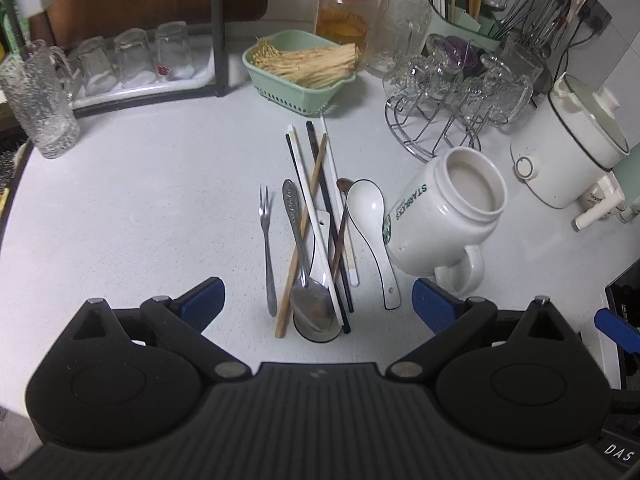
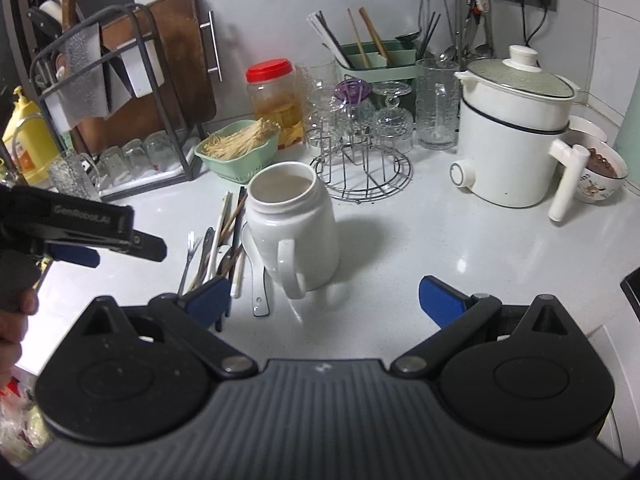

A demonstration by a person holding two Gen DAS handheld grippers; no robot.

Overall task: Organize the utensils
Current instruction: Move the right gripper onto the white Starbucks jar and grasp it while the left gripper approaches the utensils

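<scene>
A pile of utensils lies on the white counter (image 1: 140, 208): a small fork (image 1: 267, 248), a metal spoon (image 1: 308, 288), a white ceramic spoon (image 1: 370, 220) and several crossed chopsticks (image 1: 320, 200). A white Starbucks mug (image 1: 448, 216) stands just right of them, empty inside. My left gripper (image 1: 318, 304) is open, hovering over the near ends of the utensils. In the right wrist view my right gripper (image 2: 324, 300) is open in front of the mug (image 2: 294, 228), its handle facing me. The utensil pile (image 2: 224, 248) lies left of the mug. The left gripper (image 2: 96, 236) shows at the left edge.
A green basket (image 1: 298, 76) of thin sticks, a red-lidded jar (image 1: 346, 8), a wire rack with glass cups (image 1: 452, 92) and a white electric pot (image 1: 572, 148) line the back. A green utensil holder (image 2: 378, 60) stands behind. Upturned glasses (image 1: 132, 60) sit left.
</scene>
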